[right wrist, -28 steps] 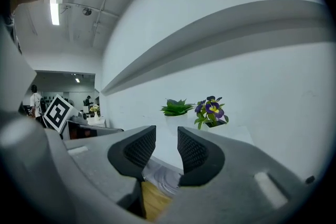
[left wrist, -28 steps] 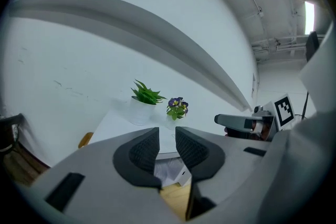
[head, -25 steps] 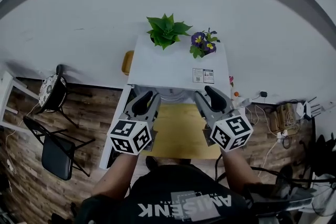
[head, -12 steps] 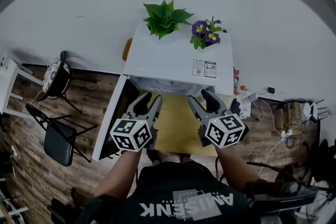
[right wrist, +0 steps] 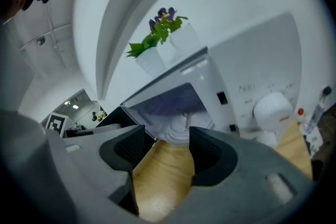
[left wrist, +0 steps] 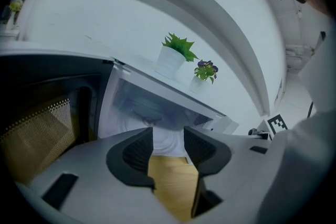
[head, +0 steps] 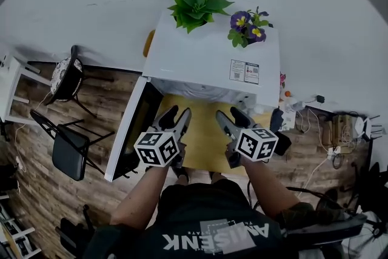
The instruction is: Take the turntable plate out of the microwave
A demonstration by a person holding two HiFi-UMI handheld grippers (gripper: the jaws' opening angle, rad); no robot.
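Facing one microwave (head: 212,63), two plants (head: 195,4) (head: 248,26) atop, two grippers (head: 177,116) (head: 233,116), jaws just opening, empty

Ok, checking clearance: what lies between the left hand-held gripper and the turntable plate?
Only bare yellow tabletop, shown in the left gripper view; the left hand-held gripper, jaws just opening, holds nothing.

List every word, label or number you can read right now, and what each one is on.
Black shirt: large white letters, upside down in the head view, seem to run "AMISENK"; not certain.
Sticker on the microwave top: print too small to read.
Control panel in the right gripper view: faint marks, too blurred to read.
Marker cubes: square black-and-white codes only, no words.
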